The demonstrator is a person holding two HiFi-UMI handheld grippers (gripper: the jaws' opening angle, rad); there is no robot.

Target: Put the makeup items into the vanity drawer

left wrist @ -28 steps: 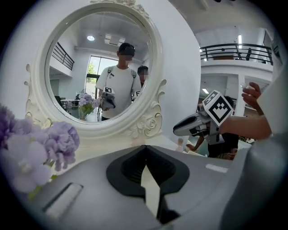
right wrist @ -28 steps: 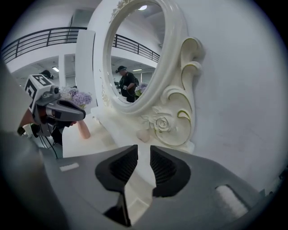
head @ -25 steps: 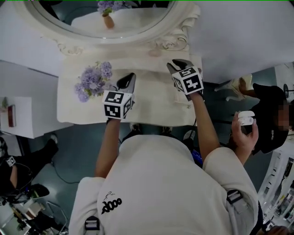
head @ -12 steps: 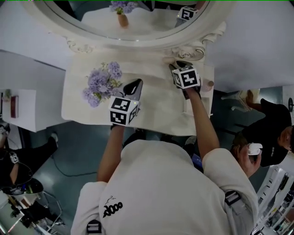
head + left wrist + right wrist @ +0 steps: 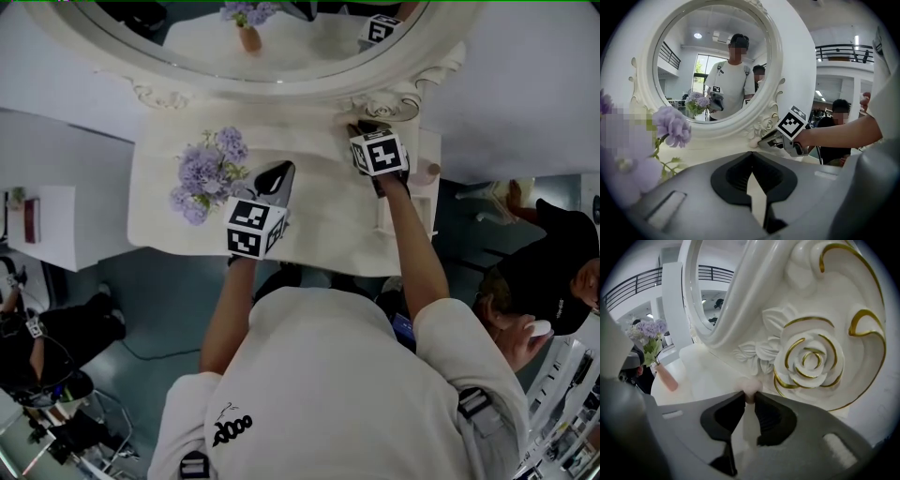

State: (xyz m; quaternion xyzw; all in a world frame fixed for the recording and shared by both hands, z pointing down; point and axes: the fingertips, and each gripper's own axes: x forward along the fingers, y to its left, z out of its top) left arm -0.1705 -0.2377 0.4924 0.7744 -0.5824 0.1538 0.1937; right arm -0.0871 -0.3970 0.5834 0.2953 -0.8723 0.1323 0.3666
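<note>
A small pale pink makeup ball (image 5: 750, 387) sits on the white vanity top (image 5: 319, 220), at the foot of the mirror frame's carved rose (image 5: 811, 357). My right gripper (image 5: 750, 397) reaches it at the back right of the vanity (image 5: 362, 126). Its jaws are closing, and the tips press the ball from both sides. The left gripper view also shows that ball (image 5: 753, 141) at the right gripper's tip. My left gripper (image 5: 280, 170) hovers over the middle of the vanity, its tips (image 5: 751, 155) together with nothing between them.
Purple flowers (image 5: 208, 172) stand at the vanity's left. The round mirror (image 5: 281, 47) rises at the back. A small pinkish item (image 5: 430, 172) lies at the vanity's right edge. A person in a black cap (image 5: 553, 281) stands to the right, and white tables flank the vanity.
My right gripper has moved back to the foot of the mirror frame and closed in on the pink ball. The left gripper has shifted slightly. The bystander's hand has dropped lower.
</note>
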